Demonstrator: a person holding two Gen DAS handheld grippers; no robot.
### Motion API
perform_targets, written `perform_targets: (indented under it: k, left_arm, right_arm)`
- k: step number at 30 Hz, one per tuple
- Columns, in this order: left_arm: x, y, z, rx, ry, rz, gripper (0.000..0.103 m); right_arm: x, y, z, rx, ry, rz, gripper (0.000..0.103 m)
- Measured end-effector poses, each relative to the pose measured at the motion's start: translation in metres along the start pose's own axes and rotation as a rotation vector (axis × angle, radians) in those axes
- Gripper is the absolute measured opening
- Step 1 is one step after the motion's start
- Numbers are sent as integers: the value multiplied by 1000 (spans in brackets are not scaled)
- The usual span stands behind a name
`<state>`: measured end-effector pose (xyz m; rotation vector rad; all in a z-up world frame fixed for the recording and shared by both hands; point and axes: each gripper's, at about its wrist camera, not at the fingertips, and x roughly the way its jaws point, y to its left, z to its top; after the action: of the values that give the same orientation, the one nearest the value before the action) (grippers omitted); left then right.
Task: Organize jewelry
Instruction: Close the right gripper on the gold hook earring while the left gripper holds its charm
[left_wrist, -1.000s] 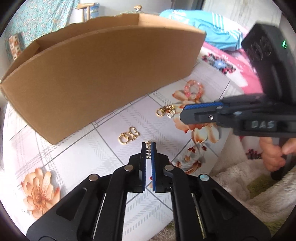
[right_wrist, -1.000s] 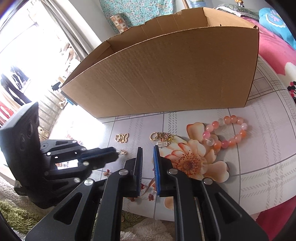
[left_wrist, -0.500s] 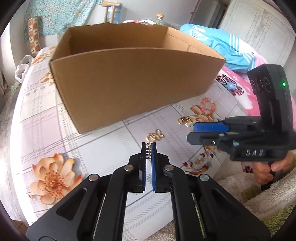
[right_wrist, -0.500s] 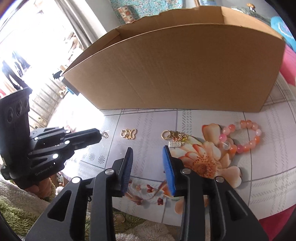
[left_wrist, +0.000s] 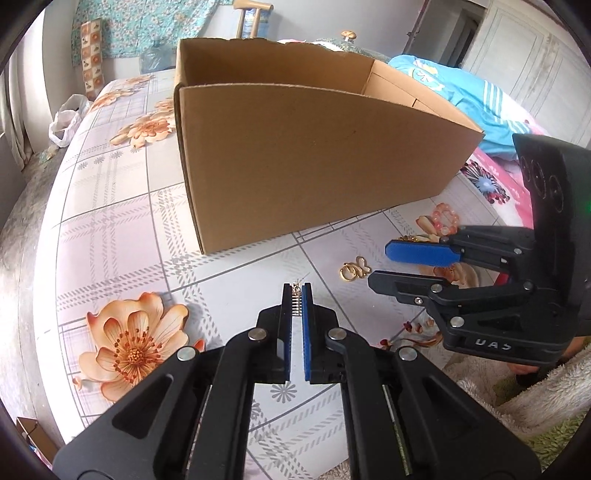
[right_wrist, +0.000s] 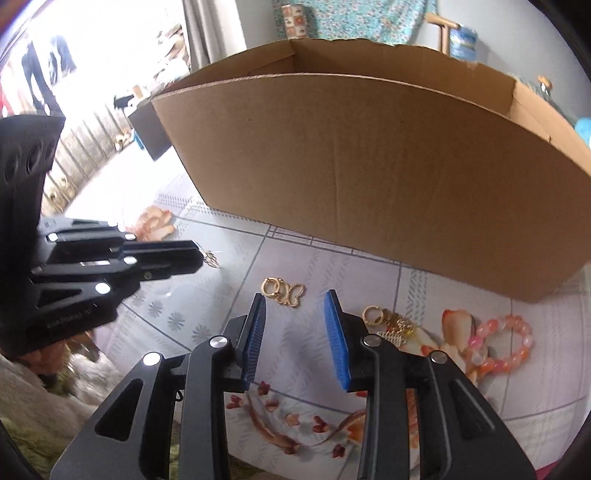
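Note:
My left gripper (left_wrist: 295, 291) is shut on a small gold jewelry piece (left_wrist: 295, 300) with a ribbed strip, held just above the floral sheet. In the right wrist view the left gripper (right_wrist: 201, 254) sits at the left with the gold piece (right_wrist: 211, 258) sticking out of its tip. My right gripper (right_wrist: 295, 299) is open and empty, hovering close over a gold butterfly-and-ring earring (right_wrist: 284, 291) (left_wrist: 354, 269). To its right lie a gold charm cluster (right_wrist: 391, 325) and a pink bead bracelet (right_wrist: 498, 347) (left_wrist: 445, 219). An open cardboard box (left_wrist: 314, 166) (right_wrist: 369, 184) stands behind them all.
The floral sheet (left_wrist: 122, 229) covers the flat surface and ends at a fluffy rug (left_wrist: 535, 402) along the near edge. A blue garment (left_wrist: 465, 92) and pink blanket (left_wrist: 491, 181) lie right of the box. A white plastic bag (left_wrist: 66, 122) sits far left.
The right gripper's jaws have opened wide, and it has slid left until the butterfly earring lies between its tips. The left gripper, still shut on the gold piece, has shifted left and rolled.

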<state>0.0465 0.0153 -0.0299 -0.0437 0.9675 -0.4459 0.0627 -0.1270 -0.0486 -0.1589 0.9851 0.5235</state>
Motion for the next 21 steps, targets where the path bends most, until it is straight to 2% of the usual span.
perform_targets:
  k: [4,10,15,21]
  left_arm:
    - [1,2,-1,-1,-1,-11,4]
    - [2,2,-1,-5,2,-21,4]
    - [3,6,-1,-14,2,-19,4]
    - [3,10,-1,-24,2,-21,4]
  right_arm:
    - [8,11,7,-148,23,-34,33]
    - [16,23,17,-287,35,-4,30]
    - [22,19,28,-283,78,92,18]
    - [24,15,30,-250,81,105,16]
